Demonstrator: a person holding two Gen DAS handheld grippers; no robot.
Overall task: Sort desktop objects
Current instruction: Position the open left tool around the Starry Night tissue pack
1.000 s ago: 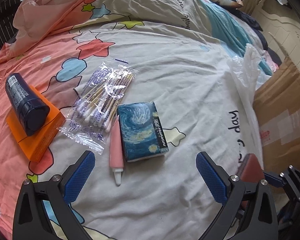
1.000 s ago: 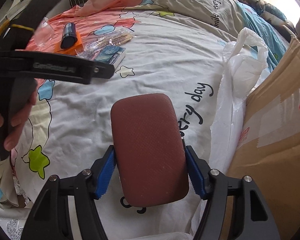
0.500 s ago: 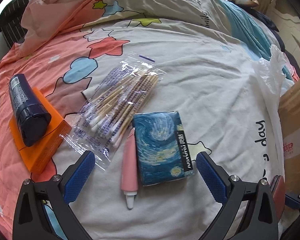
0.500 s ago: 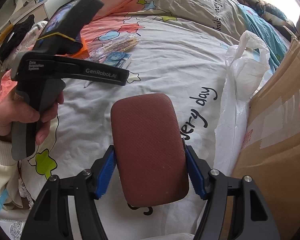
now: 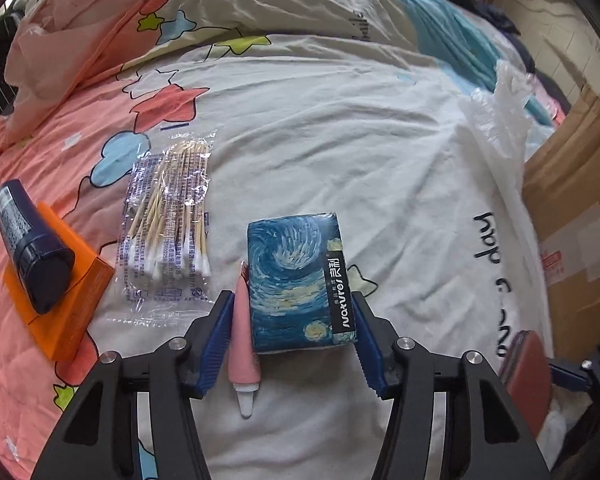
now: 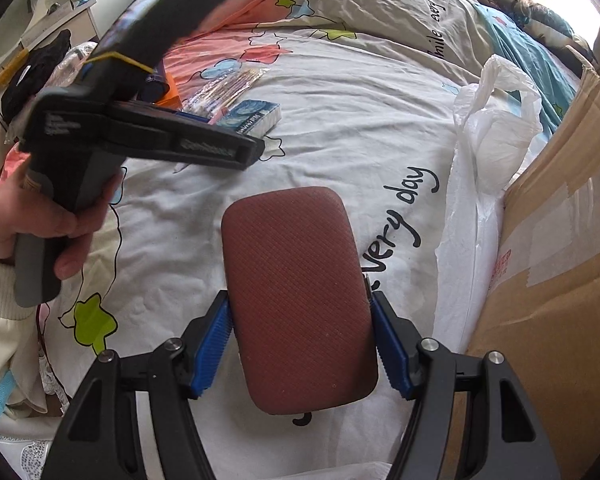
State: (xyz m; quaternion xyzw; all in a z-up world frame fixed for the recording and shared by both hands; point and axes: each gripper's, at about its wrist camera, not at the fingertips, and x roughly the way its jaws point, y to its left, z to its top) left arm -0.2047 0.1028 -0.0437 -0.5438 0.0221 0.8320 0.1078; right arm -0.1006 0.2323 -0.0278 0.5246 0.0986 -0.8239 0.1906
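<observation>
— What am I counting on the quilt [image 5: 380, 152] right now?

— I'm seeing one tissue pack with the starry print [image 5: 300, 284], one pink tube [image 5: 242, 340], one clear bag of cotton swabs [image 5: 168, 216], one dark blue bottle [image 5: 30, 248], one orange box [image 5: 72, 304].

— How many swabs?

— I'm not managing to count them; they're bunched too tightly.

— Anything else?

— I'm noting one maroon case [image 6: 300, 296], one white plastic bag [image 6: 492, 120], one cardboard box [image 6: 560, 260]. I'm holding two grippers, one per hand: left gripper [image 5: 292, 336], right gripper [image 6: 302, 348].
</observation>
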